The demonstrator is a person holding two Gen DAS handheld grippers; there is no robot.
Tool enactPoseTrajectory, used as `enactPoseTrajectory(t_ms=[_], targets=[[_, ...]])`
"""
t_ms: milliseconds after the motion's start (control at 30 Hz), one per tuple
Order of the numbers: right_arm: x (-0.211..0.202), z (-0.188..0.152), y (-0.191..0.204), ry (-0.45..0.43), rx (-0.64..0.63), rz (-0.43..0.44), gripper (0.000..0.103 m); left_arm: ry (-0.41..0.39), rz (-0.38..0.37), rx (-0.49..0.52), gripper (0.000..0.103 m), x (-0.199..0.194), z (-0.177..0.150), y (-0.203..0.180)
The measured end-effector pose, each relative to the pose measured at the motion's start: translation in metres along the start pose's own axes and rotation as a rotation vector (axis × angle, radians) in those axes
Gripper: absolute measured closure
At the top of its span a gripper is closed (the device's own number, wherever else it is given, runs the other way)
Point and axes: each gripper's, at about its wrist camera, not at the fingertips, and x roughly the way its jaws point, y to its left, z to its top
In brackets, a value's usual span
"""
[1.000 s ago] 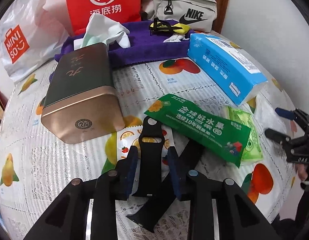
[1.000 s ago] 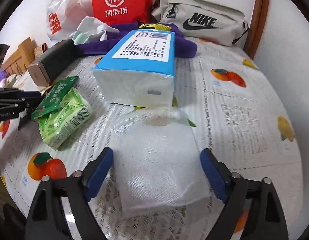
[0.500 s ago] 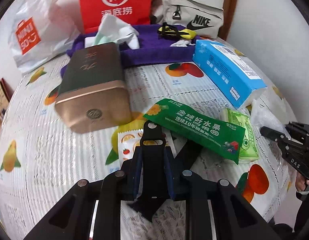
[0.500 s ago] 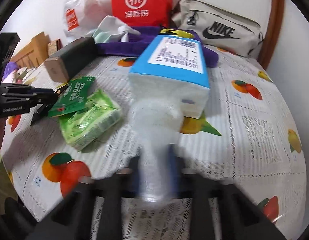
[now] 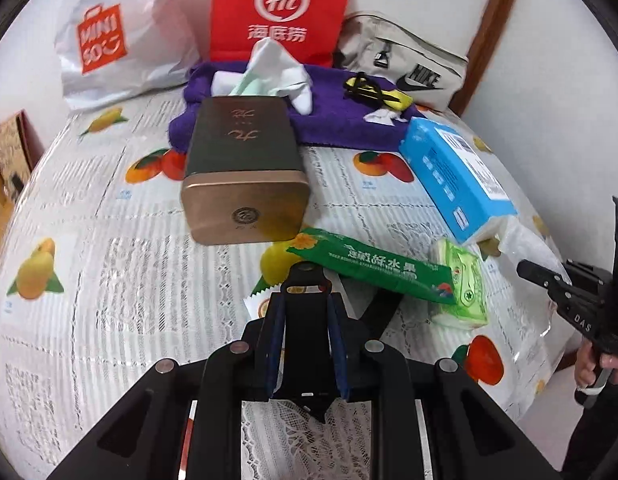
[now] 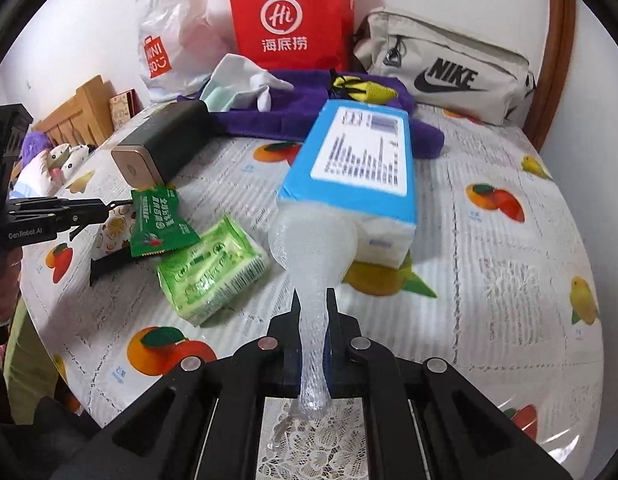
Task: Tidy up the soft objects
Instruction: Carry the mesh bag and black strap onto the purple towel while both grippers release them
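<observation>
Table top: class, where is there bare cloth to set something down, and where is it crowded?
Free: the stretch of table right of the blue tissue pack, up to the grey bag; also the cloth left of the metal tin, below the white shopping bag. Crowded: the middle, where green packets sit beside the tissue pack, and the purple towel behind.

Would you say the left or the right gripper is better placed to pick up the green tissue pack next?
Neither is free: the left gripper is shut on the black strap, the right gripper on the clear bubble wrap. Once emptied, probably the right; the green tissue pack lies nearer it.
</observation>
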Motion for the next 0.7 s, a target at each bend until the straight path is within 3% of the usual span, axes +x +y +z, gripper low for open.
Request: enactPoseTrajectory(t_ms=[433,700], targets=[[-0.016,0.023,0.001,-0.031,-0.014,0.005,0.096,-0.047,0.014,-0.024,0.082,-0.024,0.014,0.015],[-0.016,0.06,-0.008,-0.061,-0.002,0.006,0.096,-0.077,0.01,-0.029,0.082,-0.03,0.045,0.015]])
